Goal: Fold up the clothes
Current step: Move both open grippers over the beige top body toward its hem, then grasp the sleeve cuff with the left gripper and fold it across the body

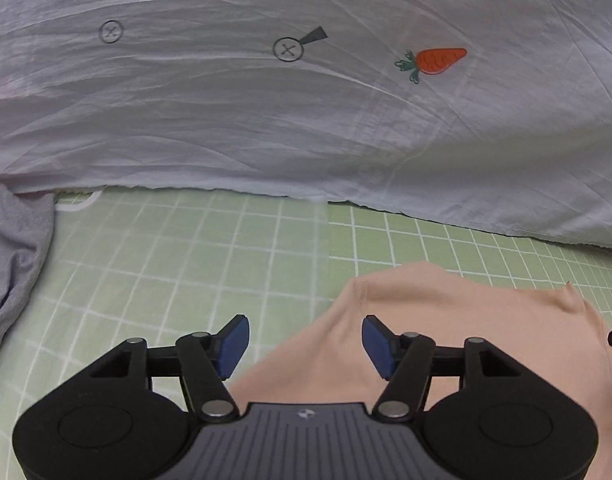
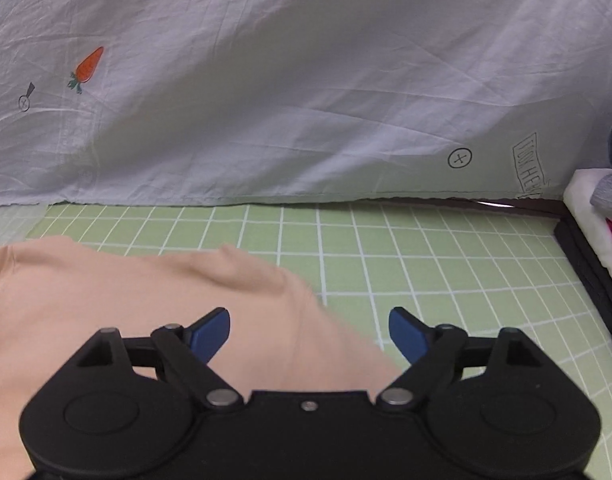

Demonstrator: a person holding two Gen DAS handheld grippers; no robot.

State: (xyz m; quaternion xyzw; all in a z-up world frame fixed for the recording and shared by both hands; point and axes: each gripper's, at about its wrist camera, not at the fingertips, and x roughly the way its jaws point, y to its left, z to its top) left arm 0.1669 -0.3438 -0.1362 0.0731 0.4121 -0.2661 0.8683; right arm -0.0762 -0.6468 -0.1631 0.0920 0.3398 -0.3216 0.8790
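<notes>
A peach garment (image 1: 445,340) lies spread on the green grid mat (image 1: 166,264), its far edge short of the carrot-print sheet (image 1: 306,112). No fold line shows, and how much of the folding is done cannot be settled. Left tongs (image 1: 305,346) and right tongs (image 2: 309,334) both stand wide apart over the garment, gripping nothing; contact cannot be told.

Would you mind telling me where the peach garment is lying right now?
The peach garment lies on the green grid mat, under both open grippers, just short of the white carrot-print sheet.
</notes>
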